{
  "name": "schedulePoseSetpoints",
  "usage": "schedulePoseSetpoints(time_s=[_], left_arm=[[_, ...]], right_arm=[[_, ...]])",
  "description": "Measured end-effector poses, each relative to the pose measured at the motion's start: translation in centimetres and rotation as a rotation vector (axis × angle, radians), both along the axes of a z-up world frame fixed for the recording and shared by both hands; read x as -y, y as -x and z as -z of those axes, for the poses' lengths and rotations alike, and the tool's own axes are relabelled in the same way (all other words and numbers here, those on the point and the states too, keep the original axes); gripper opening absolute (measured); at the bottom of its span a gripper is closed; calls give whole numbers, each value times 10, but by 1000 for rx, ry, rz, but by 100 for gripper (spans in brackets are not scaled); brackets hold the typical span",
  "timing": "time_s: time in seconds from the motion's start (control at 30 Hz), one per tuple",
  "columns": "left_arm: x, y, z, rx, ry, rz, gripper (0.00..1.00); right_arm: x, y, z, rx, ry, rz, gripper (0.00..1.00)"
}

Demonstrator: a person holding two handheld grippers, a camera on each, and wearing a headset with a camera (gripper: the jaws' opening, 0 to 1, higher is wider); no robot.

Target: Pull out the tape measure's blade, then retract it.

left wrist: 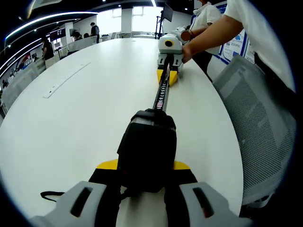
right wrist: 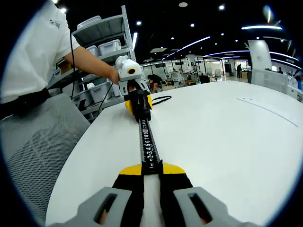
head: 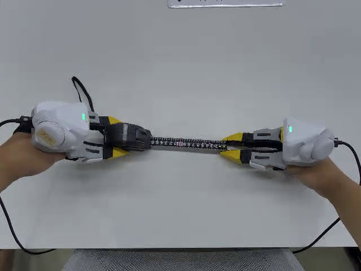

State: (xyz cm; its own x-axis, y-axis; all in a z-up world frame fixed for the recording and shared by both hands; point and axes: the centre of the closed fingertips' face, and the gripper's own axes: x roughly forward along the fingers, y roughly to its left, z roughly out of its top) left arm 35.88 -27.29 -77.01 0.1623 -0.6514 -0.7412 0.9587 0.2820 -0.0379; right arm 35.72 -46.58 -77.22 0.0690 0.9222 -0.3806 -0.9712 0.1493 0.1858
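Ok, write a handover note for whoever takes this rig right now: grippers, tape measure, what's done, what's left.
The left gripper is shut on the tape measure case, low over the white table.
The right gripper is shut on the free end of the blade.
The blade is pulled out and runs straight between the two grippers, numbers facing up.
Done: the pull-out.
Left: retract the blade, probably by guiding the right gripper back toward the case.
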Motion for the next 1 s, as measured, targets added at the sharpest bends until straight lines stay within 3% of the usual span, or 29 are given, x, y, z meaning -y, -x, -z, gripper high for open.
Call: schedulePoseSetpoints(time_s=[1.0], left_arm=[[1, 0, -1, -3, -11, 1, 31]], right_arm=[[34, 4, -1, -26, 4, 41, 9]])
